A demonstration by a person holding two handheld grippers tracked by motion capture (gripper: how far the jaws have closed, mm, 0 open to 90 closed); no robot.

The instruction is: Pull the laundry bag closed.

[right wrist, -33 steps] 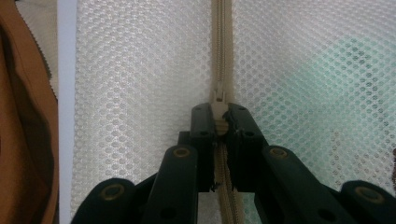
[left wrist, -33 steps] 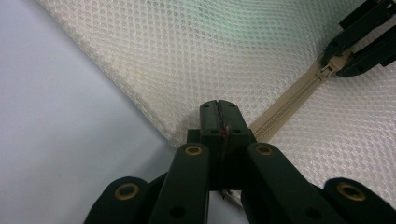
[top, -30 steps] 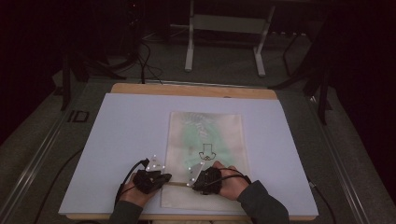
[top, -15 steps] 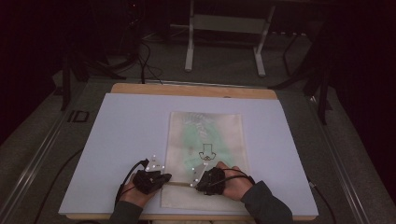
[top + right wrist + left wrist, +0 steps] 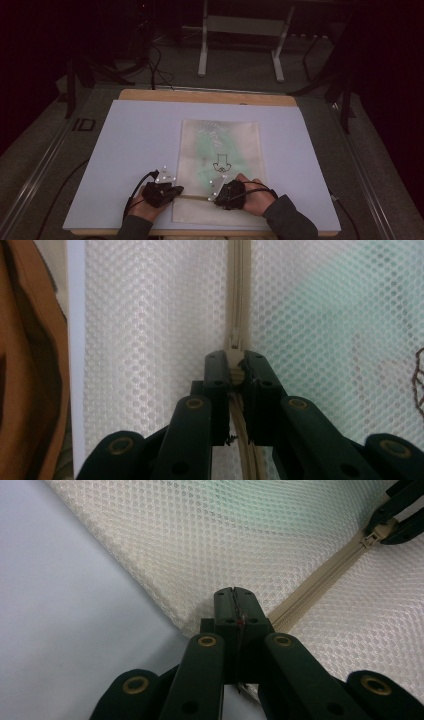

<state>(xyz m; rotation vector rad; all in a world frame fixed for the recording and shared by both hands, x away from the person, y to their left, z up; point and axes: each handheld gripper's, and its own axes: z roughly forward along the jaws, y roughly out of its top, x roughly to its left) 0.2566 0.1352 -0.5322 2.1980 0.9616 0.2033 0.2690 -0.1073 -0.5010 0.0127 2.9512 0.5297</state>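
Observation:
A cream mesh bag (image 5: 220,145) with something green and a black drawing inside lies flat on the white board (image 5: 135,145). Its zipper (image 5: 320,577) runs along the near end, between my two grippers. My left gripper (image 5: 179,190) is at the bag's near left corner, and its jaws (image 5: 233,605) are shut on the mesh edge at the zipper's end. My right gripper (image 5: 214,196) sits a little to the right, over the zipper. It is shut on the zipper pull (image 5: 235,367), just behind the slider (image 5: 235,337). The left gripper view has the right gripper (image 5: 395,515) at its top right corner.
The white board lies on a wooden table (image 5: 205,96), and the bag's near end is close to the table's front edge. On the floor beyond stand a metal frame (image 5: 240,45) and cables (image 5: 155,70). Dark stands flank the table.
My right gripper has shifted slightly to the right along the zipper. The left gripper and the bag stay where they were.

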